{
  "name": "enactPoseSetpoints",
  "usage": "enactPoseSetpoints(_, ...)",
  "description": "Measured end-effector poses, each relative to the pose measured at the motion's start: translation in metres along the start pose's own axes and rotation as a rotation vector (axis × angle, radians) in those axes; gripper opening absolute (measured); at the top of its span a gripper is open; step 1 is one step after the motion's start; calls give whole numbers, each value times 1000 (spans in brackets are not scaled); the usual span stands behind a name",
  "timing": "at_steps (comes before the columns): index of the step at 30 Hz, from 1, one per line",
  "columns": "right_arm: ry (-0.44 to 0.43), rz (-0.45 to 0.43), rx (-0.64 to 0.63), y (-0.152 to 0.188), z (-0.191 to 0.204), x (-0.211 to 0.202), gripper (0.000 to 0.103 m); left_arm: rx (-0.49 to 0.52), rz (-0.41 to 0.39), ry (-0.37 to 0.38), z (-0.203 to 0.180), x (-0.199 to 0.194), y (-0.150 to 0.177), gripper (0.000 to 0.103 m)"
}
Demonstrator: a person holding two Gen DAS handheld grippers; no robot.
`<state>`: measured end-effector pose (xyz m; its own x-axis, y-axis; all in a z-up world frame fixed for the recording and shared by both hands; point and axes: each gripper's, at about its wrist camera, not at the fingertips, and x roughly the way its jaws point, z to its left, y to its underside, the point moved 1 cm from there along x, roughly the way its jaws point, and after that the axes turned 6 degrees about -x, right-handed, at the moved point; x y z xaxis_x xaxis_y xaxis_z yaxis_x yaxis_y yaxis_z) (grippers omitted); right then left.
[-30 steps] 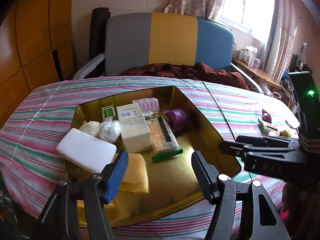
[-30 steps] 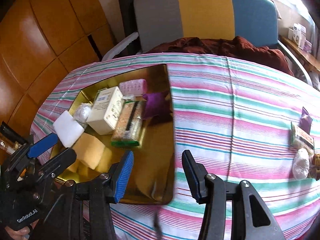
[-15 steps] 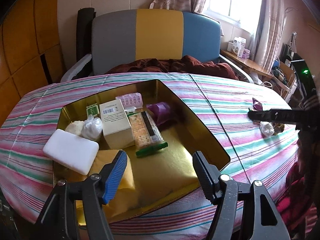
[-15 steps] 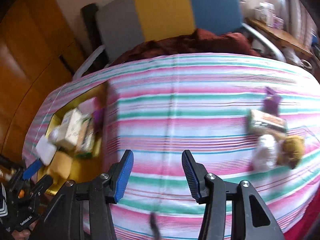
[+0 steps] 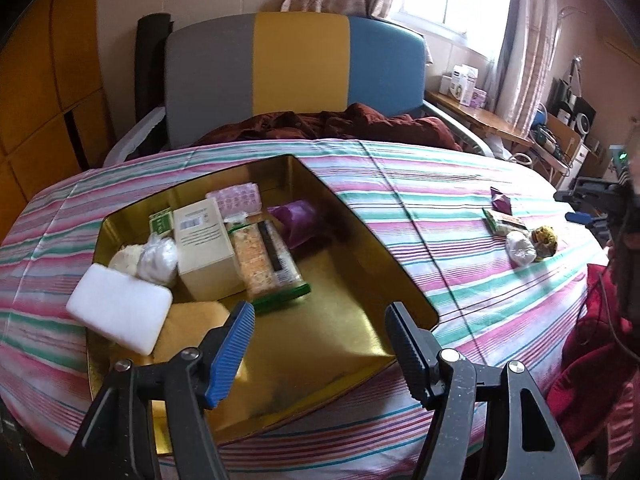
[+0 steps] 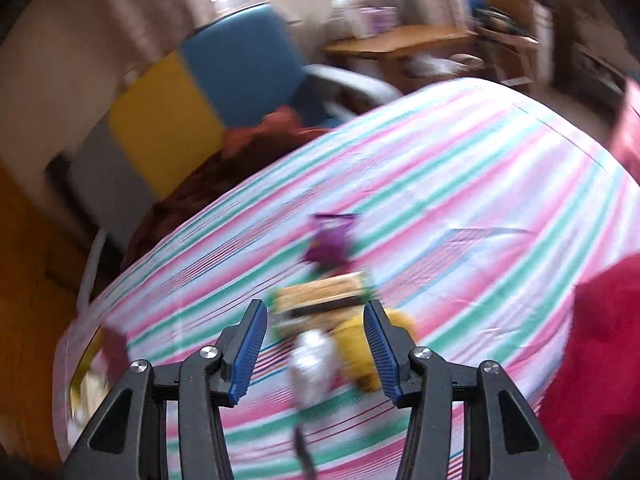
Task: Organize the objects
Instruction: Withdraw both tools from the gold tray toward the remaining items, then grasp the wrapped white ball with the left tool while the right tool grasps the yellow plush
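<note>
Fingers of the right gripper (image 6: 315, 354) stand apart with nothing clamped, framing a small cluster on the striped tablecloth (image 6: 460, 184): a white wrapped lump (image 6: 310, 360) nearest, a yellow lump (image 6: 360, 344) beside it, a snack bar (image 6: 324, 294) just beyond, and a purple packet (image 6: 330, 240) farthest. The view is smeared, so exact contact cannot be judged. A good pick likely means settling first, then lining the pads on one item only, the white lump being closest, so the neighbours are not dragged along. Well apart, the left gripper (image 5: 320, 354) hangs spread and empty over the gold tray (image 5: 404, 280), which holds a cream box (image 5: 204, 248) and a white sponge (image 5: 120, 312).
</note>
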<state>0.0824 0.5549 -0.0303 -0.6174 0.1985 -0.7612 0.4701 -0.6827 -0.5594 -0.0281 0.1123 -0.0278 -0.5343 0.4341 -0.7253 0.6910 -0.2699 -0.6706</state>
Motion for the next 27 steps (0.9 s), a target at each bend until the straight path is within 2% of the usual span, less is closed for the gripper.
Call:
enactPoseSetpoints(3,5,8,91,3,-24,7,52,27,1,21,-13,1,-7,69)
enactPoseSetpoints(4,-9,-13,98,2,-25,4,53,39,5,32,-19,3,-9,69)
enactPoseSetpoints(5,-20,-42,87,1,-23,0,53,47,10,42,-25,5,-12,69)
enactPoseSetpoints(11,-24,-41,20,4,-7,1,53,136,36,132,-77,20,-25,69)
enactPoseSetpoints(15,-53,-62,42,4,-11,-3,53,197,61,186,-114,36,-33,69)
enactPoseSetpoints(18,-73,-71,68,5,-15,-5,53,227,92,215,-140,55,-37,68)
enactPoseSetpoints(22,-86,-69,65,3,-14,-1,53,245,171,296,-173,83,-39,67)
enactPoseSetpoints(27,-109,-70,49,3,-12,-3,53,268,248,347,-211,113,-35,67)
